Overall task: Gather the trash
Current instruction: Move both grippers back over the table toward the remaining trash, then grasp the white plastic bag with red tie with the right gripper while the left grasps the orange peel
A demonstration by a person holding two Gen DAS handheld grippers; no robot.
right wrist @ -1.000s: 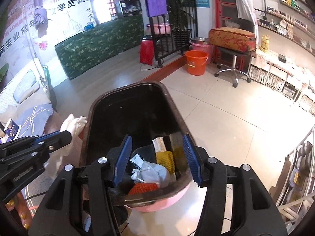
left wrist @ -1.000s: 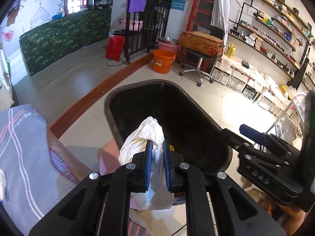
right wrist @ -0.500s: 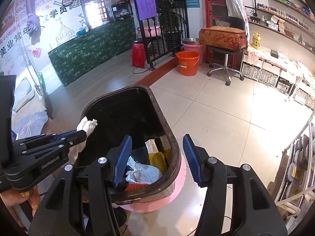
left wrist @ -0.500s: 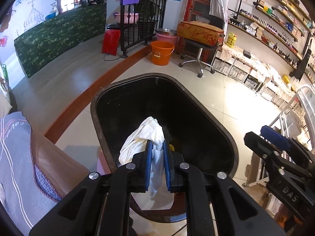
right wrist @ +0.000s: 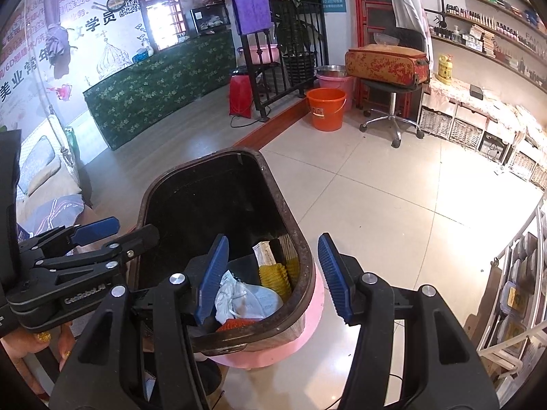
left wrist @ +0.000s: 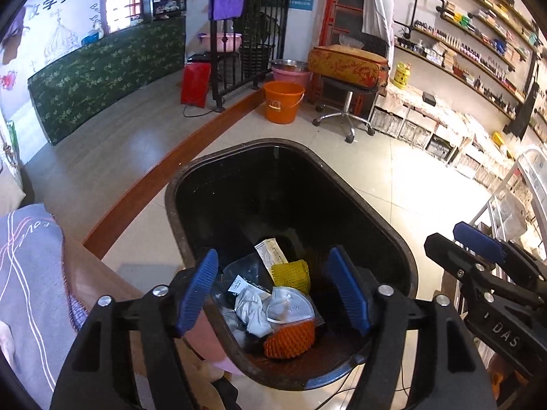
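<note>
A black-lined trash bin (left wrist: 393,246) with a pink body (right wrist: 307,324) stands on the tile floor. Inside lie crumpled white tissue (left wrist: 251,311), a clear plastic lid (left wrist: 290,307), orange foam netting (left wrist: 290,340), yellow foam netting (left wrist: 292,275) and a paper wrapper (left wrist: 271,251). My left gripper (left wrist: 273,290) is open and empty above the bin's near end. My right gripper (right wrist: 273,276) is open and empty over the bin's near right rim. Each gripper also shows in the other's view: the right (left wrist: 478,259), the left (right wrist: 85,239).
An orange bucket (left wrist: 283,100), a pink bucket (left wrist: 290,75) and a wheeled stool carrying a red-patterned case (left wrist: 347,65) stand beyond the bin. A wooden floor step (left wrist: 171,171) runs left of it. Shelving (left wrist: 461,68) lines the right wall. A grey cloth (left wrist: 27,273) lies at left.
My left gripper opened and the white tissue it held dropped into the bin. The right gripper stayed open over the rim.
</note>
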